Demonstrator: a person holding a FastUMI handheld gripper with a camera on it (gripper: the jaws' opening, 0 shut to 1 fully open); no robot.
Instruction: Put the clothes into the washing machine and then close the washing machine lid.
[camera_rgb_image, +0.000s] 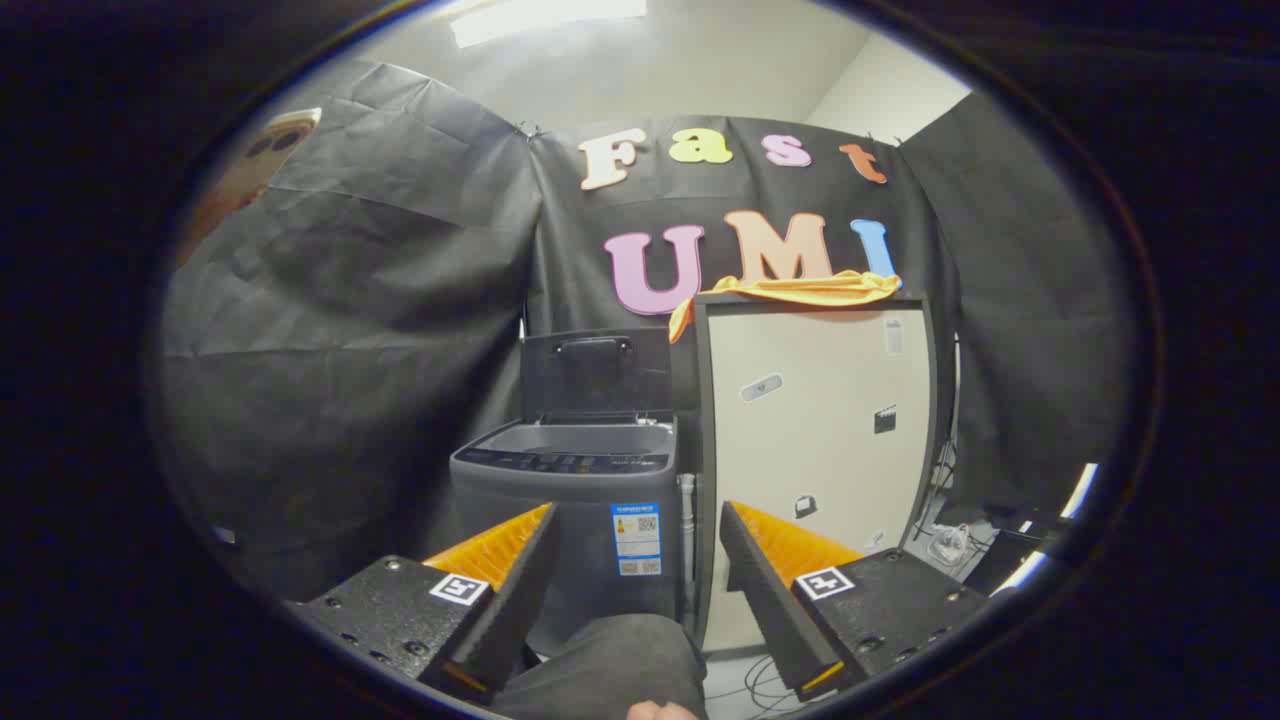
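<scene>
2 fingers of the gripper (636, 560) are spread wide, with nothing held. the orange clothes (800, 290) are draped atop the pale cabinet (815, 420), at 1 o'clock beyond the fingers, beside the washing machine (570, 500), lid (597, 373) raised. the cloth is best pinched at its hanging fold.

- A staged recording booth, not a home: black cloth walls (340, 300) all around.
- Washing machine (570, 520) at 12 o'clock, pale cabinet (815, 430) at 1 o'clock, loose cables (945, 545) at 2 o'clock.
</scene>
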